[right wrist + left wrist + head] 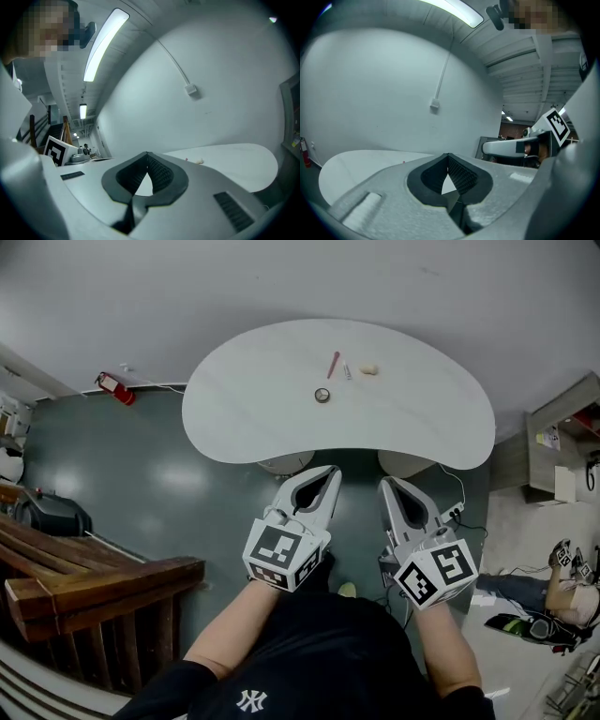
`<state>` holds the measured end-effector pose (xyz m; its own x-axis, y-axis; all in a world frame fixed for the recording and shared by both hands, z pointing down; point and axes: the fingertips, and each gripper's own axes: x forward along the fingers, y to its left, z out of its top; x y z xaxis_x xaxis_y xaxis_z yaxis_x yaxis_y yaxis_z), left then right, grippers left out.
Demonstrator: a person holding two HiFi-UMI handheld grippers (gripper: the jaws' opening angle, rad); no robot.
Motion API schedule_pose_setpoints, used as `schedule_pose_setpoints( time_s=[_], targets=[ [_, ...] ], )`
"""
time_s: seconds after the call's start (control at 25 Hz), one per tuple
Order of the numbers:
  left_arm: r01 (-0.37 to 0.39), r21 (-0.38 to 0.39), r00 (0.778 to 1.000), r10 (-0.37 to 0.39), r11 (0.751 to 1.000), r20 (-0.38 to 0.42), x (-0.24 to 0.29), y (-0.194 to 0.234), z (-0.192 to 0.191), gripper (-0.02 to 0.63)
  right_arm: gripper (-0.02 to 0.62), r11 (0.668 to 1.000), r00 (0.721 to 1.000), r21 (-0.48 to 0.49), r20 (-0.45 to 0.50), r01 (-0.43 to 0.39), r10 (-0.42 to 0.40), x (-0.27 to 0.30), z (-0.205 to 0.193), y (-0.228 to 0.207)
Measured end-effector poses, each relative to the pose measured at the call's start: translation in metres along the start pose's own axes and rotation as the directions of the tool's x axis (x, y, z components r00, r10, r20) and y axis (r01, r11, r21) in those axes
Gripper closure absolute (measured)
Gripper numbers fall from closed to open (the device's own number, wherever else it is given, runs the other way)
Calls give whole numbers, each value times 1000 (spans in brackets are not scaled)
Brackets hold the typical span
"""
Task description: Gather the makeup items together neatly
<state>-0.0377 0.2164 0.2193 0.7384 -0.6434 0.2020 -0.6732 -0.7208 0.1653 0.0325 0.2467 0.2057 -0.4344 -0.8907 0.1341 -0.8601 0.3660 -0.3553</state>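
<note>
My left gripper [329, 472] and right gripper [387, 483] hang side by side over the dark green floor [112, 465], just short of the near edge of the white kidney-shaped counter [244, 418]. Both point towards the counter. In the left gripper view, the left gripper [448, 155] has its ribbed black fingers pressed together at the tips with nothing between them. The right gripper view shows the same of the right gripper [147, 153]: fingers together and empty.

The makeup items lie well ahead of both grippers, in a loose cluster towards the far side of the counter. A slim red pencil-like stick [333, 365] lies at a slant. A small pale tube [346, 370] lies just beside it on the right. A beige rounded sponge [368, 369] sits a little further right. A small dark round ring-shaped piece [322, 395] sits apart from these, nearer to me. None of them touches a gripper.

From the right gripper, the counter [234, 161] shows as a pale slab against a white wall, with the sponge [200, 161] a tiny speck on it. From the left gripper, the counter [356, 164] lies low at left and the right gripper [511, 146] crosses at right.

A red fire extinguisher [115, 388] lies on the floor at the wall to the left.
</note>
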Motion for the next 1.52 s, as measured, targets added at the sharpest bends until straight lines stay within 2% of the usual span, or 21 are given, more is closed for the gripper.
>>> schedule_pose_setpoints(
  time_s=[0.36, 0.56, 0.76, 1.08, 1.32, 1.36, 1.52],
  targets=[
    [0, 28, 999, 2, 1000, -49, 49, 88, -11, 597, 581, 1000, 997, -13, -70, 21, -22, 88, -9, -8],
    [-7, 62, 997, 11, 998, -79, 80, 113, -22, 597, 581, 999, 995, 3, -89, 46, -45, 113, -8, -30],
    [-30, 74, 993, 38, 997, -108, 114, 134, -38, 597, 581, 999, 993, 22, -112, 37, -34, 145, -16, -58],
    [-137, 70, 981, 145, 988, -130, 177, 188, -70, 597, 581, 998, 982, 51, -185, -31, 40, 210, -31, -110],
    [-194, 58, 961, 201, 979, -191, 222, 220, -114, 595, 581, 997, 963, 59, -261, -53, 66, 246, -60, -156],
    [-202, 59, 957, 210, 978, -200, 229, 226, -120, 586, 581, 996, 960, 64, -272, -56, 72, 252, -64, -161],
    [-223, 71, 941, 234, 972, -245, 253, 248, -152, 479, 581, 993, 945, 88, -311, -75, 99, 273, -84, -180]
  ],
)
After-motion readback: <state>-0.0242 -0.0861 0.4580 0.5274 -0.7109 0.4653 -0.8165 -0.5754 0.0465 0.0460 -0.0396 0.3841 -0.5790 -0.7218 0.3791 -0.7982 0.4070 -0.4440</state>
